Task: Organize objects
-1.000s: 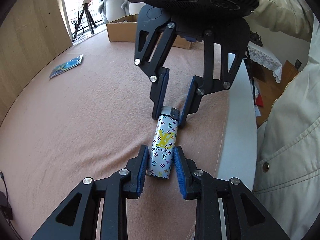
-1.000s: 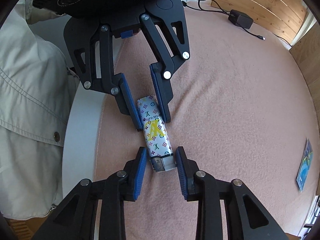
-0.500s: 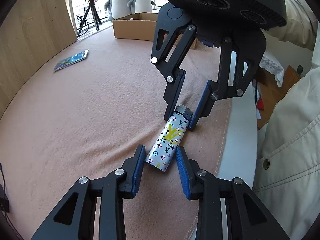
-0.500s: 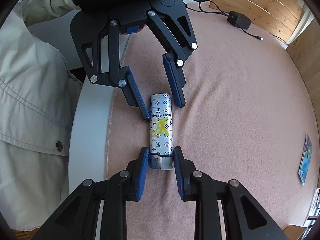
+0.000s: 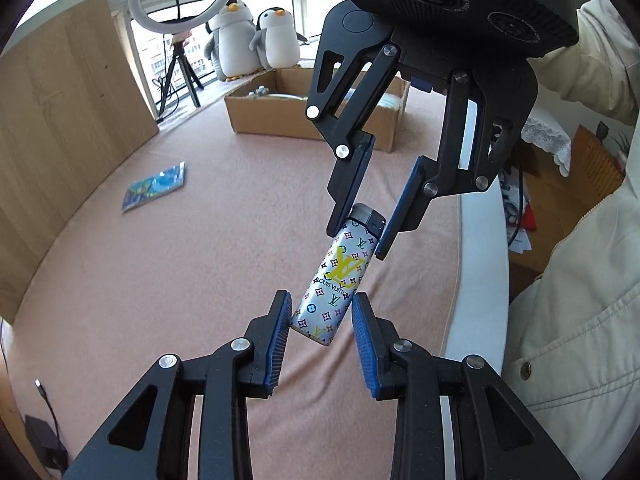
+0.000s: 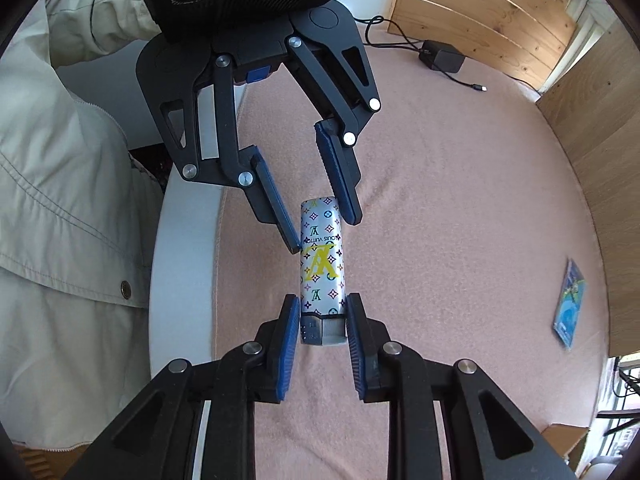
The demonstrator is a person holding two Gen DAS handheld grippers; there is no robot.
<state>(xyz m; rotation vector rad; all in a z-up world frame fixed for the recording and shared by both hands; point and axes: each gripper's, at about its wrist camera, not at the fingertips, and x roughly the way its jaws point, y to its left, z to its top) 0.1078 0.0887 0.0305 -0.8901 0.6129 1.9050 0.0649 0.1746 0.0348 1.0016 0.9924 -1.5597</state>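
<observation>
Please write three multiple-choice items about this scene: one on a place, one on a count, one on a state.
1. Where does the blue card lie? A on a chair; B on the pink cloth; C held in the air.
2. How many plush penguins stand behind the box? A one; B two; C four.
3. The right tongs are: A wide open; B shut on the lighter; C shut on the card.
Answers: 1 B, it lies flat on the cloth; 2 B, two stand side by side; 3 B, the pads press the lighter's cap end.
</observation>
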